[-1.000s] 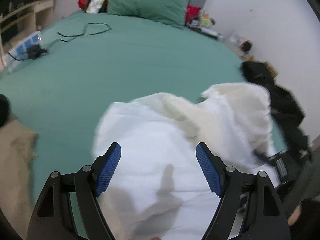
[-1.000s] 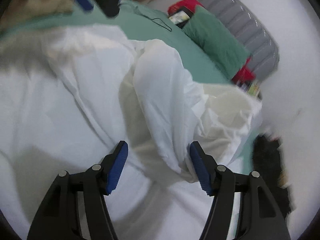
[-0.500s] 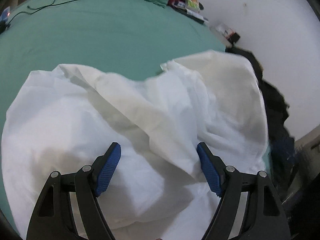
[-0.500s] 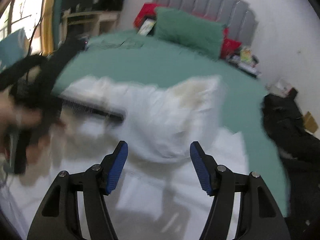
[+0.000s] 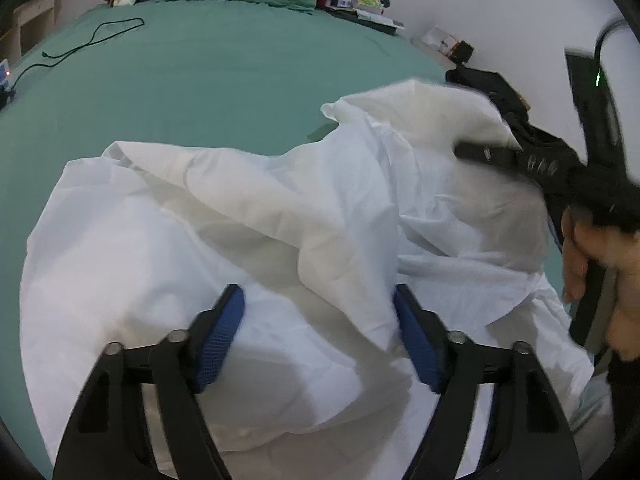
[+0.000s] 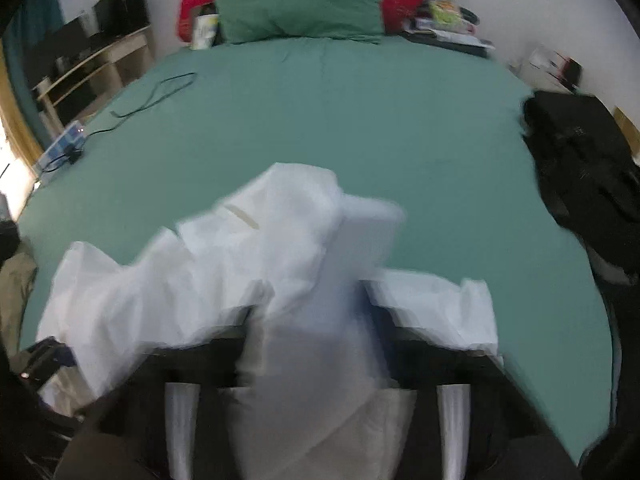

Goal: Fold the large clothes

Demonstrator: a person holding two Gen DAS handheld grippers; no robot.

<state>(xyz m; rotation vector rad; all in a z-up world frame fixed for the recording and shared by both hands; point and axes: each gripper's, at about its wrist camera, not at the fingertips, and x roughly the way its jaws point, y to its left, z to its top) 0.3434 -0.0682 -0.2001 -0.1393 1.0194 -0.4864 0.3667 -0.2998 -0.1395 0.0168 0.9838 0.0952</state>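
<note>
The left gripper (image 5: 318,330) hangs over the near part of a white garment (image 5: 240,240) with its blue pads (image 5: 222,338) spread wide. Its jaws have just been closing a little, and a raised fold of the white cloth stands between them; the right-hand pad sits against that fold, while the other pad is clear of the cloth, so nothing is pinched.

The right gripper (image 6: 316,312) is blurred in its own view, its jaws have just been closing, and they are pressed together on a bunch of the white garment (image 6: 280,248), which drapes over and hides the fingertips. In the left wrist view this gripper (image 5: 472,150) reaches in from the right edge, its tip on the far corner of the garment, with the person's hand (image 5: 588,256) wrapped round its handle.

The garment lies crumpled on the near side of a bed with a green sheet (image 5: 224,72), one ridge of cloth running from the left across to the lifted far corner. Beyond it the sheet is bare up to a green pillow (image 6: 296,0) at the head, with red cushions (image 6: 400,0) behind. A black cable (image 5: 92,38) trails over the sheet at the far left. A dark heap of clothing (image 6: 580,168) lies at the bed's right edge, near the white wall.
</note>
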